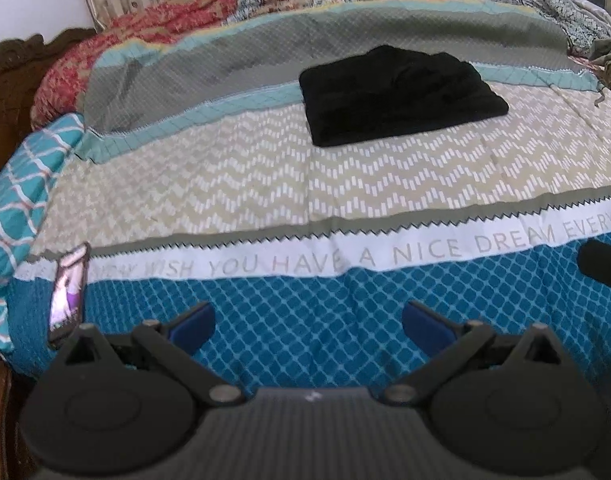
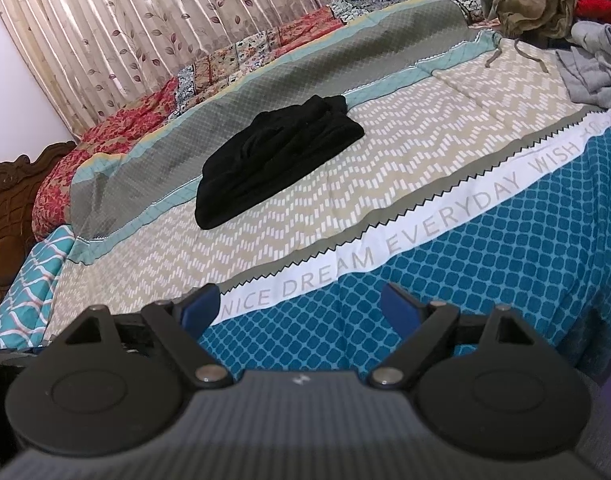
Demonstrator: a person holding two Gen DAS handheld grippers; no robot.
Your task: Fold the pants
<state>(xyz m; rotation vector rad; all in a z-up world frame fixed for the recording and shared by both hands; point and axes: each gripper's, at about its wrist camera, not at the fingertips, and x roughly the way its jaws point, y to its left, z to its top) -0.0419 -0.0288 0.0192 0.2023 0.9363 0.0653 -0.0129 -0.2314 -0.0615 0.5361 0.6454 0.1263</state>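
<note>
Black pants point(image 1: 401, 94) lie folded into a compact rectangle on the patterned bedspread point(image 1: 265, 184), in the middle of the bed. They also show in the right wrist view point(image 2: 273, 156). My left gripper point(image 1: 308, 322) is open and empty, held over the blue near edge of the bed, well short of the pants. My right gripper point(image 2: 301, 304) is open and empty too, also over the near edge and away from the pants.
A phone point(image 1: 69, 292) with a lit screen leans at the near left edge. A pile of loose clothes point(image 2: 553, 4) sits at the far right. A red patterned quilt point(image 2: 117, 136) and curtain point(image 2: 145, 20) line the far side. A wooden headboard point(image 2: 9, 216) stands left.
</note>
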